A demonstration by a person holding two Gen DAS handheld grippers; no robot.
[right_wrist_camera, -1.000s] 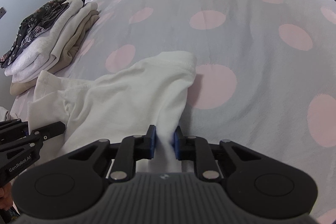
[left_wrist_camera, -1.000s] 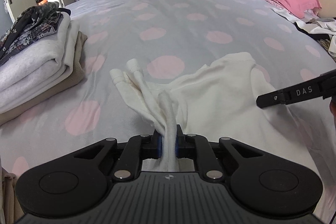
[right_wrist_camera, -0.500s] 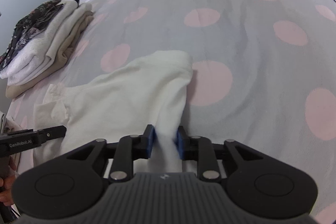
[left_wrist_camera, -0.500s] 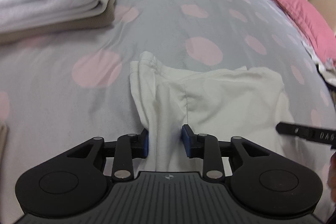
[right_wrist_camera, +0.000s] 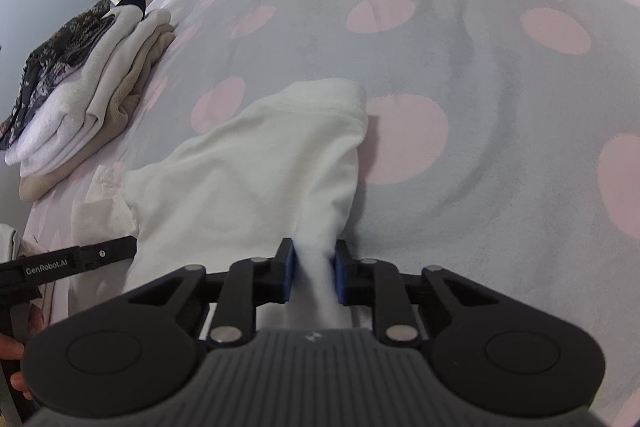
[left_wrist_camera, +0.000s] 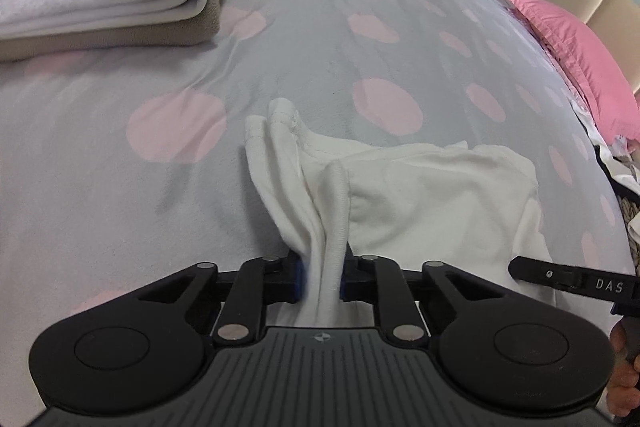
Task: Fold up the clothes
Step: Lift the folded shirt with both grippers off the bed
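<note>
Left hand-held gripper (left_wrist_camera: 320, 283) and right hand-held gripper (right_wrist_camera: 314, 277) each pinch an edge of the white garment (left_wrist_camera: 432, 195) at lower centre, spreading it on the bed (left_wrist_camera: 320, 27), likely for folding.

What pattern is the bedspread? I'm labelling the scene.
Pale grey bedspread with pink polka dots, clearest in the right wrist view.

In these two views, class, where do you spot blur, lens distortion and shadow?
Left wrist view: the white garment smears with motion blur at the left gripper; the bed bulges, fisheye. Right wrist view: cloth at the right gripper is soft, and the garment shadows a pink dot.
</note>
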